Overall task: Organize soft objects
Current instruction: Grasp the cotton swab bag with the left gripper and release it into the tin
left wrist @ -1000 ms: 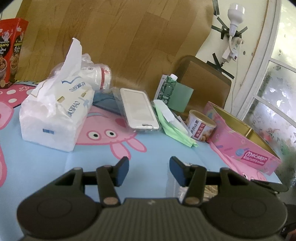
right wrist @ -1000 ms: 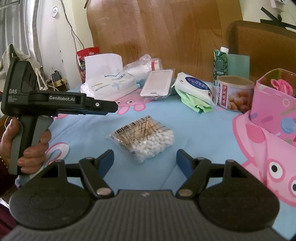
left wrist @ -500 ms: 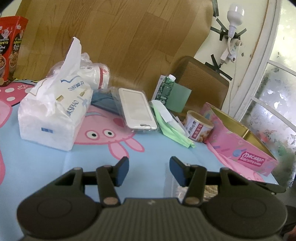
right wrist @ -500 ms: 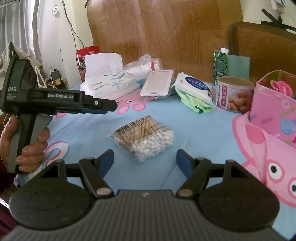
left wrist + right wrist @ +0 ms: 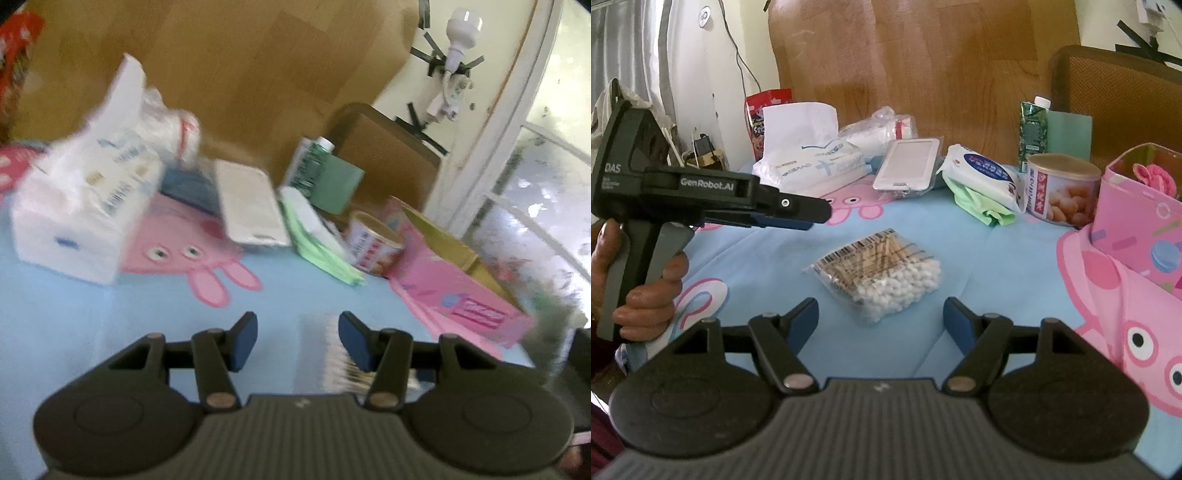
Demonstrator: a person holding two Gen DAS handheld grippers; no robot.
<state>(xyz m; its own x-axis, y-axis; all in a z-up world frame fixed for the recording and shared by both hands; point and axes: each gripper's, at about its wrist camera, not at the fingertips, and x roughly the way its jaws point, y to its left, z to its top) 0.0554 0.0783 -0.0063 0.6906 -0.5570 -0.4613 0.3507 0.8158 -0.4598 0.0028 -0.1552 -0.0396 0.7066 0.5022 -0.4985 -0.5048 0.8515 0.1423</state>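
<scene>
1. Fingers on both tools stand apart and hold nothing: the right gripper (image 5: 879, 319) faces the clear plastic packet of wooden cotton swabs (image 5: 877, 275), which lies flat on the pale blue cartoon-pig tablecloth (image 5: 990, 266) just ahead of its tips.
2. Off to its left, the left gripper (image 5: 297, 338) is held above the cloth; from its own blurred view the packet shows beside its right finger.
3. My guess is the step in hand is the approach to that packet, likely bound for the open pink biscuit box (image 5: 1137, 218) well to the right.
4. Next it wants a low, level closing across the packet, gentle enough that the slippery film doesn't slide away.
5. Counted: one swab packet, one white tissue pack (image 5: 809, 162), one white wet-wipe pack (image 5: 982, 175), one green cloth (image 5: 982, 206), one round tin (image 5: 1062, 190), one pink box, two grippers.
</scene>
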